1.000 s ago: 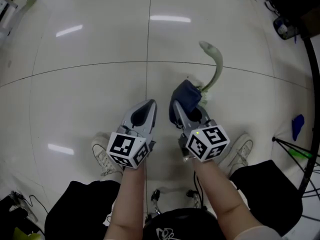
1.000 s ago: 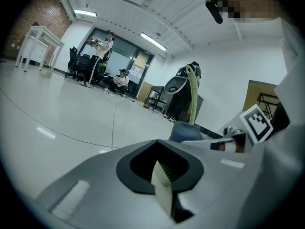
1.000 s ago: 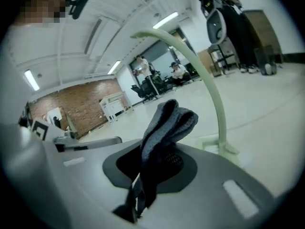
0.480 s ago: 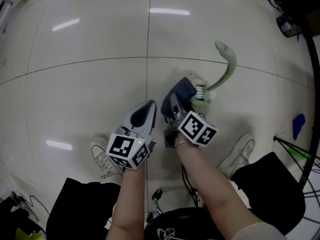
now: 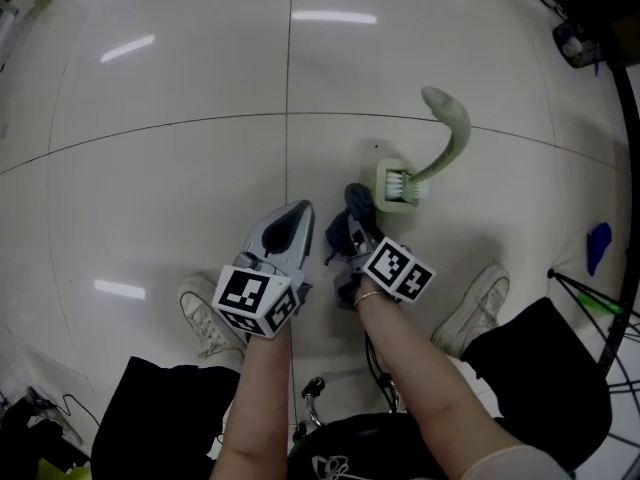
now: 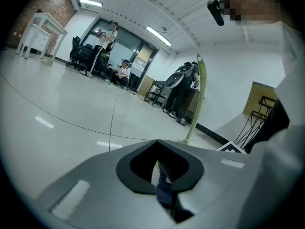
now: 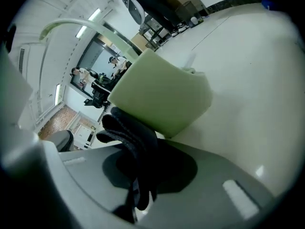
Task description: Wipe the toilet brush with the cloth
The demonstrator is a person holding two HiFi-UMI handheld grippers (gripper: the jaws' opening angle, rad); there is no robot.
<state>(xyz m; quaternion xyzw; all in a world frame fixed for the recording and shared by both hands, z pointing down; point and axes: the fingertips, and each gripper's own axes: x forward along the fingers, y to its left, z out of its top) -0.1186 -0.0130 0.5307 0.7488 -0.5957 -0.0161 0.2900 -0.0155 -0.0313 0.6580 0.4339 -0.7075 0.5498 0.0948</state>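
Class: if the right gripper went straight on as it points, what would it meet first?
Probably the pale green toilet brush base, just beyond the dark cloth the right gripper clamps; gap unclear.

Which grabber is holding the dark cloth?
The right gripper, beside the green toilet brush: its jaws pinch the dark cloth. The left gripper has its jaws together on nothing.
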